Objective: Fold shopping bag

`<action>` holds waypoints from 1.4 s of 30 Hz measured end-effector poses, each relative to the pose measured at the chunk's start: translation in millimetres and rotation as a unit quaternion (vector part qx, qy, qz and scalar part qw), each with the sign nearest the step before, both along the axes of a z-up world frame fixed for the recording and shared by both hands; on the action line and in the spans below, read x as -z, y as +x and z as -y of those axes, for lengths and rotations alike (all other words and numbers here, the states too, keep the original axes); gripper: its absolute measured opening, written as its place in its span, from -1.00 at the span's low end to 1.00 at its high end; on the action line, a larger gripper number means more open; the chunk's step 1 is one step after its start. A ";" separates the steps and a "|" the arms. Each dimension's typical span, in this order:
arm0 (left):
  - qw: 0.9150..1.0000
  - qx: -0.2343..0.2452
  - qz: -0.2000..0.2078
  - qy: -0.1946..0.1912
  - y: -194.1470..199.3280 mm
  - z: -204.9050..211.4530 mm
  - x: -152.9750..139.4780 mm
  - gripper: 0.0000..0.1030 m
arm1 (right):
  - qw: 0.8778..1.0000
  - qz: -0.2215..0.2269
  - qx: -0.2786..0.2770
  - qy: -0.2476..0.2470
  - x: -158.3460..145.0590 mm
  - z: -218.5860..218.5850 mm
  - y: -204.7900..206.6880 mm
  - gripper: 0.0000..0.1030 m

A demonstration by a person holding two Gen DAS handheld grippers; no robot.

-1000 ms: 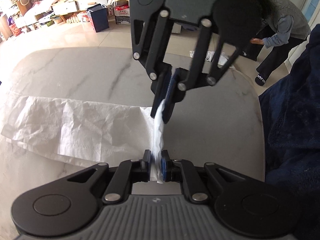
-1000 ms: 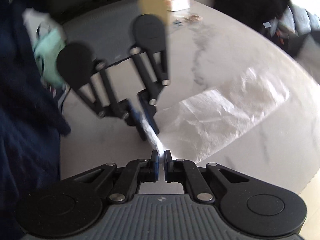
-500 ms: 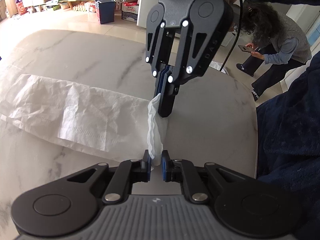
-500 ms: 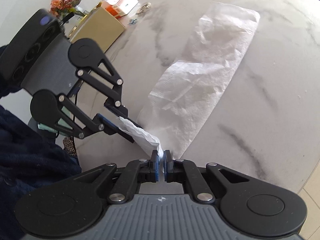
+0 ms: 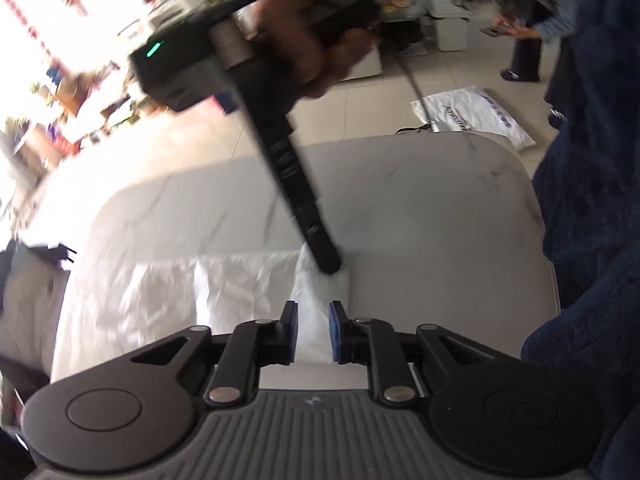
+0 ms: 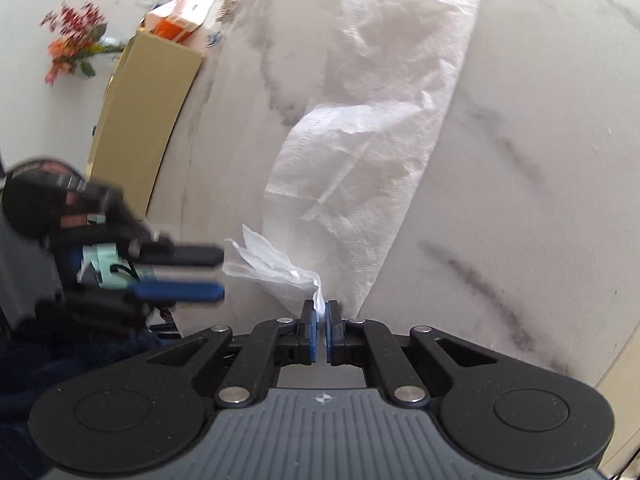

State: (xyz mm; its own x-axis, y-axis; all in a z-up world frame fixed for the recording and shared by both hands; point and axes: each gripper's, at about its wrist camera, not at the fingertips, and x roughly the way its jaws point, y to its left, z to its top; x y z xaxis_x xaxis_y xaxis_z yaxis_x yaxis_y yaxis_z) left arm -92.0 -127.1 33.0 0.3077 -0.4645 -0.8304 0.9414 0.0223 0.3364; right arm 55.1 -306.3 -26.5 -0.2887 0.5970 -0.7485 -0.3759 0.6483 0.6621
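In the left wrist view, a white shopping bag lies flat and crinkled along the left part of a pale marble desk. Its near end rises into a bunched ridge that runs between the spread fingers of the left gripper; the blue pads stand clearly apart and the plastic passes through the gap without being pinched. Just beyond, the right gripper reaches down from above, its closed tip on the top of that ridge, with a bare hand wrapped around its handle. On the floor past the desk's far right corner lies another white bag with printing, and dark blue fabric fills the right edge.

In the right wrist view, orange and red flowers sit far left, beside a tan box with an orange-and-white carton behind it. Lower left, the left gripper appears blurred, its two fingers parted near a loose twisted end of the bag. The right gripper has its fingers drawn narrow, clamping a small tuft of the bag, whose long strip stretches away across the desk toward the top of the view.
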 end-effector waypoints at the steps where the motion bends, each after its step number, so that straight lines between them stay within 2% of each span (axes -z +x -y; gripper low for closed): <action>1: 1.000 0.004 0.005 0.004 -1.0 4.2 4.3 -0.50 | 1.000 -0.009 0.007 -0.002 1.5 0.1 1.4 -0.95; 3: 1.000 0.002 0.011 0.012 0.8 10.9 12.2 -0.50 | 0.999 -0.027 0.021 -0.007 4.5 1.2 3.6 -0.96; 7: 0.999 -0.028 0.013 0.023 14.3 16.3 24.2 -0.50 | 0.999 -0.029 0.011 -0.019 4.1 -6.0 5.7 -0.96; 14: 0.995 -0.064 -0.069 0.028 44.1 20.9 34.7 -0.50 | 1.000 -0.007 -0.010 -0.024 1.2 -12.3 4.1 -0.96; 21: 0.987 -0.106 -0.123 0.014 61.0 13.2 35.7 -0.51 | 0.996 -0.062 0.058 -0.009 13.4 5.8 8.5 -0.95; 26: 0.983 -0.125 -0.137 0.008 65.6 8.2 35.4 -0.49 | 0.995 -0.061 0.073 -0.018 9.5 6.8 8.9 -0.95; 29: 0.979 -0.139 -0.149 -0.002 72.8 2.1 33.1 -0.49 | 0.997 -0.025 0.070 -0.026 0.0 5.0 2.1 -0.91; 32: 0.977 -0.145 -0.156 -0.009 78.0 -1.8 30.5 -0.49 | 0.997 0.029 0.058 -0.039 -13.2 4.1 -7.9 -0.81; 33: 0.977 -0.145 -0.155 -0.009 78.5 -1.5 30.3 -0.49 | 0.996 0.058 0.049 -0.047 -19.1 3.6 -13.3 -0.71; 34: 0.977 -0.144 -0.155 -0.009 78.8 -1.6 30.5 -0.49 | 0.993 0.097 0.037 -0.059 -27.2 2.1 -20.4 -0.45; 36: 0.978 -0.143 -0.153 -0.008 79.6 -1.4 29.5 -0.49 | 0.983 0.167 0.012 -0.079 -41.2 -0.6 -34.9 -0.22; 39: 0.978 -0.141 -0.153 -0.008 79.8 -1.2 28.3 -0.49 | 0.971 0.231 -0.001 -0.065 -58.0 2.1 -55.7 -0.29; 41: 0.978 -0.140 -0.153 -0.009 79.7 0.1 28.1 -0.49 | 0.968 0.247 0.006 -0.035 -66.6 4.0 -68.7 -0.51; 42: 0.978 -0.140 -0.154 -0.009 80.1 -0.3 28.2 -0.49 | 0.967 0.253 0.004 -0.028 -67.9 1.7 -73.8 -0.72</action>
State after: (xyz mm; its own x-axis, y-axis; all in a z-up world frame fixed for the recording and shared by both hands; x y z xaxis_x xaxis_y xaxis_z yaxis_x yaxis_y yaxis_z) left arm -11.9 -126.8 4.8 0.1624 -0.4134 -0.8960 0.9542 0.2969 0.0359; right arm -18.7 -308.0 41.4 0.1283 0.5521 -0.8239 -0.6373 0.6824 0.3580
